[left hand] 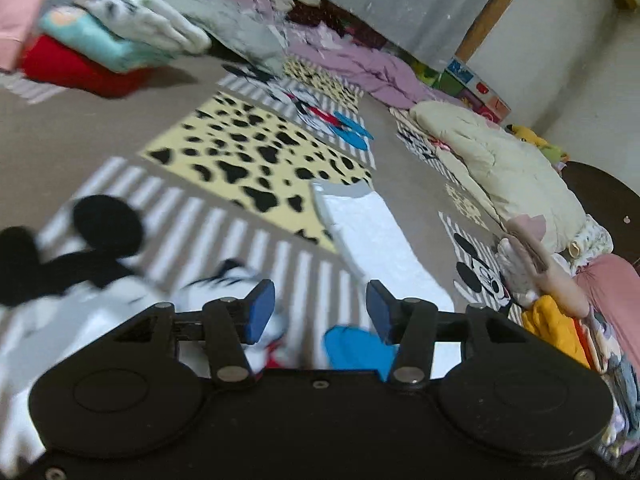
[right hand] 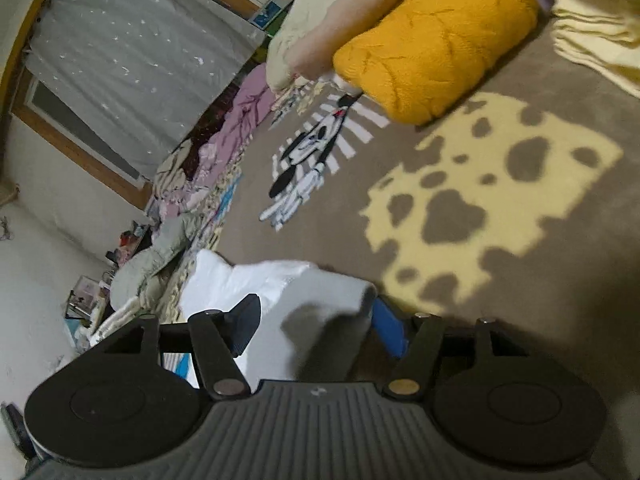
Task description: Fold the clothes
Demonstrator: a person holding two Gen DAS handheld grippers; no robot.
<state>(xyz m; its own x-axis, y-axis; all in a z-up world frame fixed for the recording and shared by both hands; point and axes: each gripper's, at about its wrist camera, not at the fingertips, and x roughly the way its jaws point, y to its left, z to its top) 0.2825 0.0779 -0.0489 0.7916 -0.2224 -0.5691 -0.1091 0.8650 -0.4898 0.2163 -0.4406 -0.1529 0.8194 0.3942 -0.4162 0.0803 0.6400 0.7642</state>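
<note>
A white garment with a grey band (left hand: 372,236) lies folded on the patterned brown blanket (left hand: 80,136). My left gripper (left hand: 320,310) is open and empty just in front of its near end, above the blanket. In the right wrist view the same white garment (right hand: 272,292) lies between the fingers of my right gripper (right hand: 316,320). The jaws are wide apart, and the grey band end drapes by the right blue pad (right hand: 388,326). I cannot tell whether the pads touch the cloth.
A stack of folded clothes (left hand: 100,36) sits at the far left. Unfolded purple and cream clothes (left hand: 496,160) are heaped along the far and right sides. A yellow knit (right hand: 432,40) lies ahead of the right gripper. A curtain (right hand: 140,60) hangs behind.
</note>
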